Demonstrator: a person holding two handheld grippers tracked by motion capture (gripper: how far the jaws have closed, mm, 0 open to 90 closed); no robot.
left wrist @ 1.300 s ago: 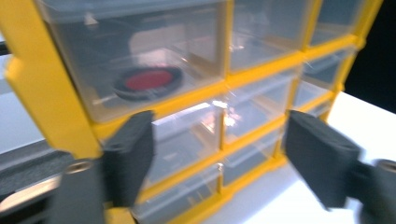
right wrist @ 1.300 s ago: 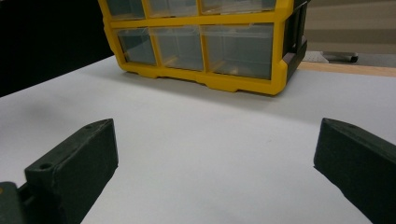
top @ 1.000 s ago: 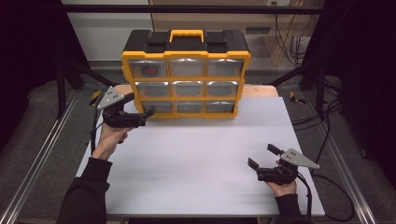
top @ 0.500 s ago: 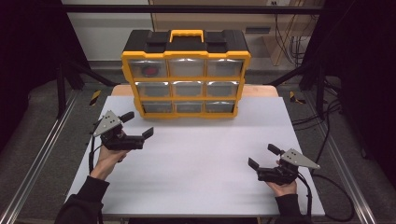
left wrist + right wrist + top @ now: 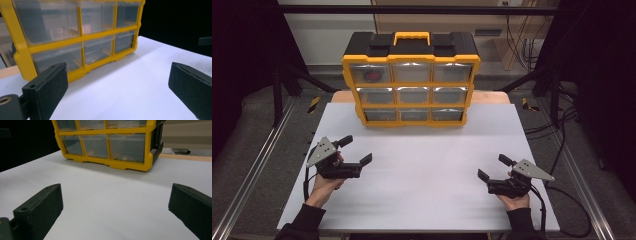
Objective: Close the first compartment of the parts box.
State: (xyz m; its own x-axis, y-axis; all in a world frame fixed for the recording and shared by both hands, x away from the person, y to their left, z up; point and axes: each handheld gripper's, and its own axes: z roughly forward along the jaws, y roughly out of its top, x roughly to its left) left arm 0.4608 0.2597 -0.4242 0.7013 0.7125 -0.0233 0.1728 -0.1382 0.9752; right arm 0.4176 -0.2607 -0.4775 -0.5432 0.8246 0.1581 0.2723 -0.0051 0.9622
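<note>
A yellow and black drawer organiser (image 5: 411,80) with a yellow handle stands upright at the back of the white table (image 5: 422,170). It has three rows of clear drawers; the top-left drawer holds something red (image 5: 373,75). My left gripper (image 5: 356,150) is open above the table's left front, empty, pointing right. My right gripper (image 5: 494,167) is open at the right front, empty, pointing left and back. The organiser (image 5: 75,37) fills the upper left of the left gripper view, and the organiser (image 5: 107,142) stands beyond the open jaws in the right gripper view.
Metal rails (image 5: 257,165) run along the table's left side. Cables (image 5: 562,130) lie on the floor at the right. A wooden strip (image 5: 492,96) shows behind the white sheet. The stretch of table between the grippers and the organiser is bare.
My left gripper has come back from beside the organiser's lower left toward the front left of the table. The right gripper has stayed where it was.
</note>
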